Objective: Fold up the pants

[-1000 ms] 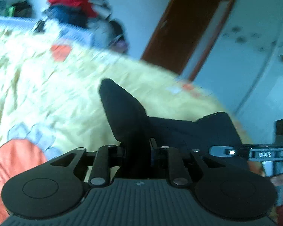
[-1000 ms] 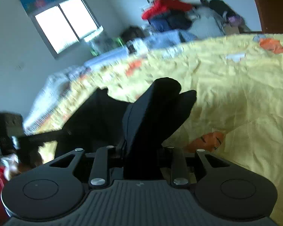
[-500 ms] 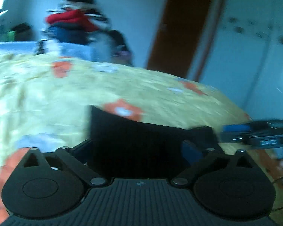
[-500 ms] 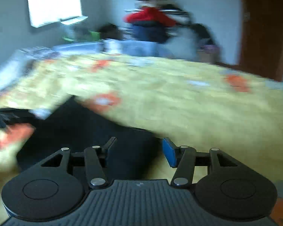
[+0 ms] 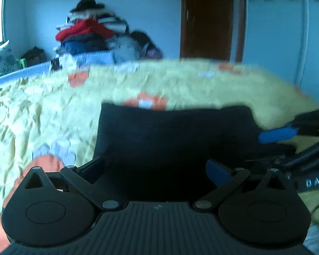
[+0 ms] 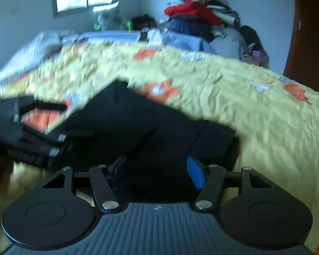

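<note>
On the yellow bedspread [image 5: 53,110] lie folded black pants [image 5: 172,136]; your left tool [image 5: 155,170] and right tool [image 6: 157,172], just opening, stand spread, gripping nothing.

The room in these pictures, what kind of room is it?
Most likely a bedroom. A bed with a crumpled yellow patterned bedspread fills the view, folded dark fabric pants lie on it, and a messy pile of clothes sits behind, near a brown wooden door.

pants [image 5: 172,140]: black | bedspread [image 5: 53,110]: yellow, orange and pale blue patches | gripper pads [image 6: 194,175]: blue | gripper bodies: black | clothes pile [image 6: 193,14]: red, dark blue, striped | door [image 5: 206,19]: brown | walls: pale blue-white
</note>
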`<action>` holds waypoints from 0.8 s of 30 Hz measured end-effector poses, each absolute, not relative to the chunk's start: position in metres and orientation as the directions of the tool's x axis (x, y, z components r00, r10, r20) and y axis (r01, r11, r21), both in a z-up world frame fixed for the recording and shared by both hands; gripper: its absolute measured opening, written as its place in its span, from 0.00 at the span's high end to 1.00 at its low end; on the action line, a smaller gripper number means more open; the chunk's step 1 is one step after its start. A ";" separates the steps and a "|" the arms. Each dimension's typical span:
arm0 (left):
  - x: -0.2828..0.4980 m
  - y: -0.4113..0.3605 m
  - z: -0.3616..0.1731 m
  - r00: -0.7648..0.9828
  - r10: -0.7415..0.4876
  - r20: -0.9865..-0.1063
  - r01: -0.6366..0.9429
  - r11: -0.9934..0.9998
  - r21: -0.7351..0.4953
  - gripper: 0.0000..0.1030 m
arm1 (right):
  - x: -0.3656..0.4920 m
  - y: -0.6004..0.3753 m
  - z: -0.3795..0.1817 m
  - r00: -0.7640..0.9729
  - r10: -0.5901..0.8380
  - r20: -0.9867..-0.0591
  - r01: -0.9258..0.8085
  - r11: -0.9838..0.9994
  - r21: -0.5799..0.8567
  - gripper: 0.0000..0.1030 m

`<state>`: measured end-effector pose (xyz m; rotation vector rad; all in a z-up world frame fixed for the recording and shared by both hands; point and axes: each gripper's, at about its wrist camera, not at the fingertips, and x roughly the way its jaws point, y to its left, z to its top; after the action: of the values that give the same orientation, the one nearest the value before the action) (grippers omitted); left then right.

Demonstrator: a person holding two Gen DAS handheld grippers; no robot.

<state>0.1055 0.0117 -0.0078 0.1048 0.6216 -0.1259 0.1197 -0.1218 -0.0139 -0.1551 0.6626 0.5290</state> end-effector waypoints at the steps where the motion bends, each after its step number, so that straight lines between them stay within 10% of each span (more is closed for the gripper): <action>1: 0.114 0.012 -0.014 0.795 -0.074 -0.602 0.139 0.988 0.063 0.00 | 0.120 -0.117 -0.020 0.668 0.394 -0.631 -0.512 0.859 -0.007 0.40; 24: 0.089 0.014 -0.015 0.818 0.009 -0.576 0.014 0.999 0.035 0.00 | 0.076 -0.114 -0.016 0.753 0.311 -0.580 -0.383 0.924 -0.003 0.26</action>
<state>0.0887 0.0138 -0.0147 0.0385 0.6137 -0.0025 0.0763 -0.1141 -0.0156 -0.1240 0.6101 0.3796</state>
